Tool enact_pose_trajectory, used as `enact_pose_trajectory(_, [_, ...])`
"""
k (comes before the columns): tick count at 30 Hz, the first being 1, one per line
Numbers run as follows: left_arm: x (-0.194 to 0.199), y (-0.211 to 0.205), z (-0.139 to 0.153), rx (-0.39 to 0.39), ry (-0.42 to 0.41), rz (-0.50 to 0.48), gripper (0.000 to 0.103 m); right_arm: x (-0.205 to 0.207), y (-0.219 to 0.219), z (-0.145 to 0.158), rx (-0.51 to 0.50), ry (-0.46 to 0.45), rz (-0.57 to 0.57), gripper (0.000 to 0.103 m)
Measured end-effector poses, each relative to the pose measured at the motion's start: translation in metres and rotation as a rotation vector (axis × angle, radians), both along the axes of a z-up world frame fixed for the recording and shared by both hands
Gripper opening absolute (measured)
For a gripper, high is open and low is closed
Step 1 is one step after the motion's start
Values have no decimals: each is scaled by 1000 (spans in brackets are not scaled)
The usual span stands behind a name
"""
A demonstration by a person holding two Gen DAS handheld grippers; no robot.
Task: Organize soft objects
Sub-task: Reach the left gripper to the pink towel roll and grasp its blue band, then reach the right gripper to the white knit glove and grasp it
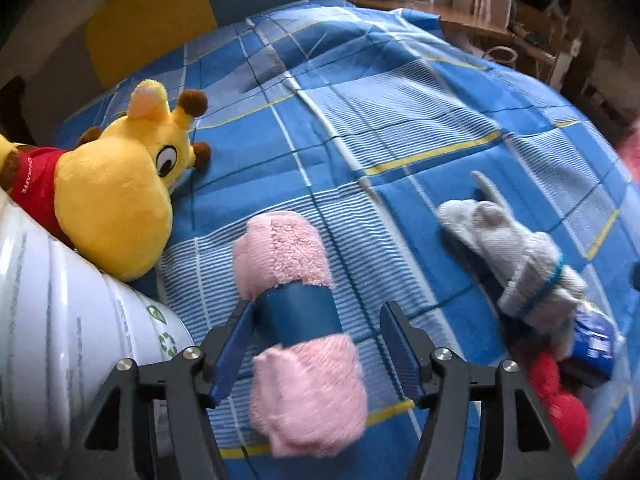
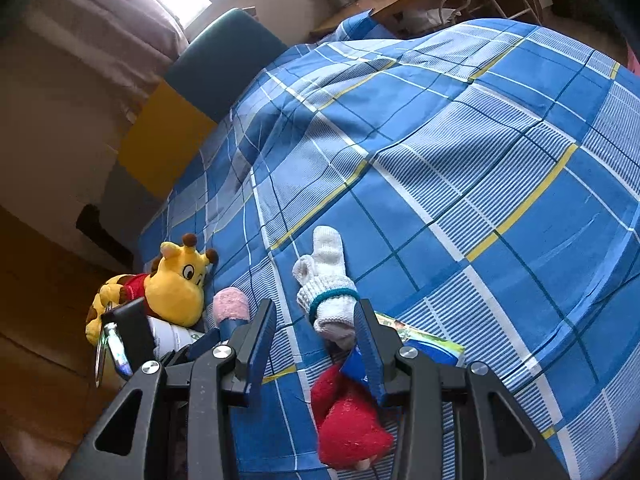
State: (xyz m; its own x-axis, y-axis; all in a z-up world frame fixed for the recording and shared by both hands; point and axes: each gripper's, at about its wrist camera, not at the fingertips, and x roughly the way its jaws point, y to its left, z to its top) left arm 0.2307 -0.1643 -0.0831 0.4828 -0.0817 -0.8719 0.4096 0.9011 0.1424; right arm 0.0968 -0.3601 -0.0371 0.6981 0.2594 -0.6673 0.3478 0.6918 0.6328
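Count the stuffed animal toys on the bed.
1. The yellow giraffe plush in a red shirt lies at the left edge of the bed, its head resting on a white plastic container. Others may be hidden outside the views.

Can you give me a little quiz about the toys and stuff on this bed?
1. True or false: the giraffe plush wears a green shirt.
2. What lies between the fingers of the left hand-held gripper? A) a pink rolled towel B) a shoe C) a banana
3. Fill in: the band round the cuff of the white glove is ____.

Key: 1 false, the shirt is red. 2 A, and the open fingers are not squeezing it. 3 teal.
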Motion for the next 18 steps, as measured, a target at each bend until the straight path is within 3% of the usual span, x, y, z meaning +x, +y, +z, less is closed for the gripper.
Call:
enact_pose_trajectory(1, [-1,-1,-2,31,-16,-4,37,0,0,0,-2,0,1,40])
enact_pose_trajectory(2, [-6,-4,-4,85,-58,-35,35,0,0,0,-5,1,-1,40])
enact_pose_trajectory(4, [-15,-2,-2,71,-73,-86,31,0,0,0,-9,4,-3,40])
enact_pose_trajectory(6, [-25,6,5,8,-58,-102,30,0,1,-1,-16,7,-4,40])
enact_pose_trajectory(11, [-69,32,24,-235,20,-108,31,0,0,0,-35,9,-9,40])
enact_pose_trajectory(13, [-93,38,28,-250,25,-120,31,0,-2,-1,-29,14,-16,40])
enact_pose_trajectory(18, [-154,50,22,-190,-24,-138,31,-6,-15,-6,19,15,-74,40])
